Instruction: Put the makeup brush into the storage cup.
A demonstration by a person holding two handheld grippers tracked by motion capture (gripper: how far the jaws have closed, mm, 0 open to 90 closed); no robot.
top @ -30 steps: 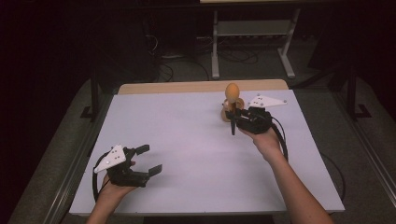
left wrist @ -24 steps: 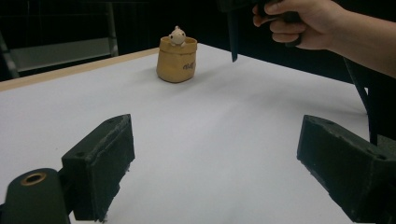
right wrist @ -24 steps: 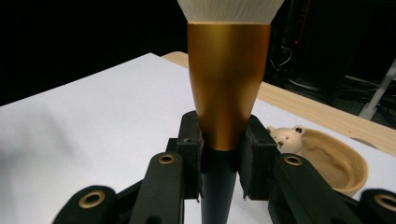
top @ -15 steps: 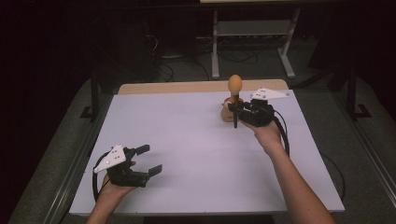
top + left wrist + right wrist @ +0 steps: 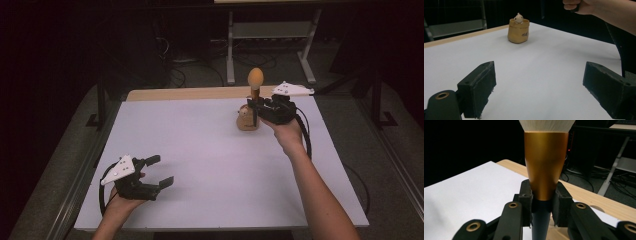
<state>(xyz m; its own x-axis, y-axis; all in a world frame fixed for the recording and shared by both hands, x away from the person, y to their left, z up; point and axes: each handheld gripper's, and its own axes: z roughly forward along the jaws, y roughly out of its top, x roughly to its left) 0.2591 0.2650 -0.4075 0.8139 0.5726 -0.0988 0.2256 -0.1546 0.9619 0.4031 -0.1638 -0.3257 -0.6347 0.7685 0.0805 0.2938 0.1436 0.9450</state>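
A make-up brush (image 5: 255, 80) stands upright, with a pale rounded head, a gold ferrule (image 5: 546, 162) and a black handle (image 5: 541, 222). My right gripper (image 5: 258, 107) is shut on it just below the ferrule, and its pads (image 5: 527, 202) press both sides. Right beneath the brush, a small tan pot (image 5: 247, 120) sits on the white table top (image 5: 210, 145). A little figure (image 5: 518, 18) peeks over the rim of the pot (image 5: 518, 31). My left gripper (image 5: 162, 170) rests near the front left edge, open with nothing between its fingers (image 5: 477, 86).
A bare wooden strip (image 5: 185, 93) runs along the table's far edge. Behind it stands a metal frame (image 5: 270, 35) with cables on a dark floor. The right forearm (image 5: 315, 190) crosses the table's right side, and that hand (image 5: 579, 5) hangs above the pot.
My right gripper has lifted the brush higher and a little farther back, beside the pot. The left gripper has stayed still and open.
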